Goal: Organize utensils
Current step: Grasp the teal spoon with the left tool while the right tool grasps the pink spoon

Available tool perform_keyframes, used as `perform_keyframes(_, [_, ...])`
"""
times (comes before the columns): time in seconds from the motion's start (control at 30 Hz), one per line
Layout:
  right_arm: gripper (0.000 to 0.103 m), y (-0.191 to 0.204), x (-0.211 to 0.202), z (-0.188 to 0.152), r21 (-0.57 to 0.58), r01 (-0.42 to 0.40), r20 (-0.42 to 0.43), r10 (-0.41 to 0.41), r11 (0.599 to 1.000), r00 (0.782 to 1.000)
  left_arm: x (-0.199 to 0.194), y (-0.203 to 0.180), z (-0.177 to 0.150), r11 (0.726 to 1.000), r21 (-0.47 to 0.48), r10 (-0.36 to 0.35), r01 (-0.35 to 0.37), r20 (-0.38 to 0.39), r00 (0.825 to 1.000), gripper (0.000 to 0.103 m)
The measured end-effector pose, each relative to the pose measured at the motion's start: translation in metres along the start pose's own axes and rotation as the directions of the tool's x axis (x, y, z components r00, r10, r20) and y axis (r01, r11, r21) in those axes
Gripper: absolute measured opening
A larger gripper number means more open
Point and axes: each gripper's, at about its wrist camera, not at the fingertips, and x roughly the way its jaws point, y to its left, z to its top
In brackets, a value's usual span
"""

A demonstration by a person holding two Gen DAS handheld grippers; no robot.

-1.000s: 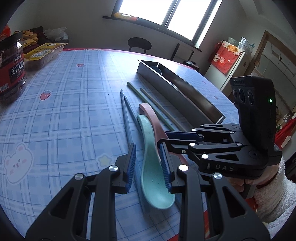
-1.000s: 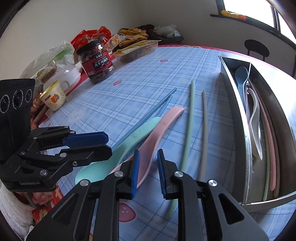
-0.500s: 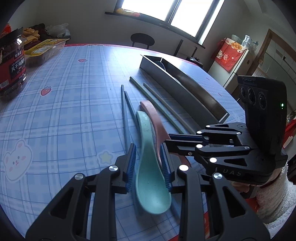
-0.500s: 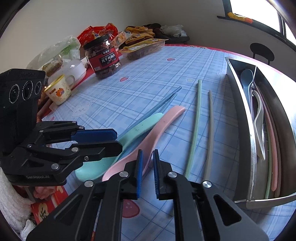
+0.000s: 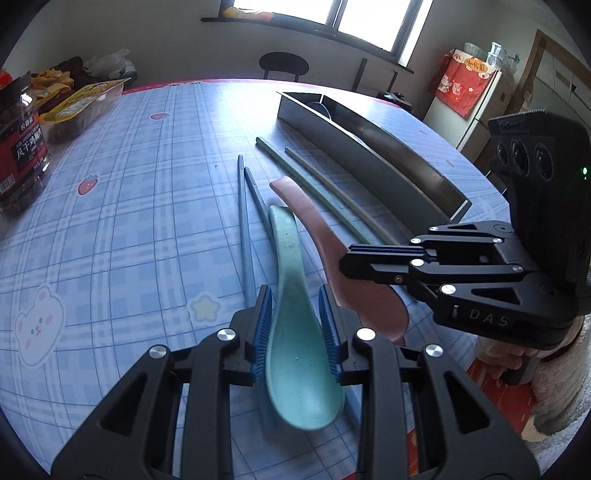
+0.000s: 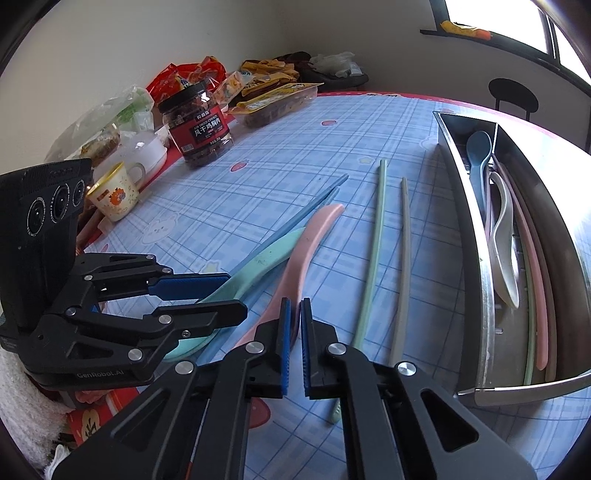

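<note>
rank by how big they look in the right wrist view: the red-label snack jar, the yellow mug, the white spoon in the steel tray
1. Red-label snack jar, clearly the largest.
2. White spoon in the steel tray: long but thin.
3. Yellow mug.
Spoon and mug look close in area; that order is unsure.

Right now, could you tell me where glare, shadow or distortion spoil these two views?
Left wrist view: the window is blown out white, the metal tray bows from fisheye, and the teal spoon casts a soft shadow. Right wrist view: window corner overexposed, tray rim curved, image corners black.
</note>
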Motion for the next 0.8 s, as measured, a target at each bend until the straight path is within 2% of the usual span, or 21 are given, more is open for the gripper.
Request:
perform_keyframes(0.33, [0.006, -0.001, 0.0, -0.001, 0.001, 0.002, -0.002, -0.002, 1.0, 1.0, 0.0, 0.006, 0.002, 0.999, -0.021, -0.025, 0.024, -0.008, 1.0, 0.029])
perform_keyframes(0.57, [0.009, 0.001, 0.004, -0.001, -0.002, -0.007, -0.013, 0.007, 1.0, 1.0, -0.003, 0.01, -0.001, 0.998, -0.051, -0.037, 0.037, 0.01, 0.999, 0.024])
perform_keyframes(0.6, [0.009, 0.001, 0.004, -0.001, -0.005, -0.006, -0.014, 0.006, 1.0, 1.0, -0.004, 0.009, -0.001, 0.998, -0.047, -0.036, 0.037, 0.017, 0.999, 0.022])
perform_keyframes(0.67, [0.01, 0.003, 0.005, 0.0, -0.01, -0.003, -0.015, 0.003, 1.0, 1.0, -0.007, 0.007, -0.001, 0.999, -0.035, -0.039, 0.04, 0.034, 0.999, 0.01])
perform_keyframes(0.8, [0.01, 0.003, 0.006, 0.0, -0.005, -0.013, -0.019, 0.013, 1.0, 1.0, -0.007, 0.007, -0.002, 0.999, -0.034, -0.041, 0.042, 0.035, 0.999, 0.009])
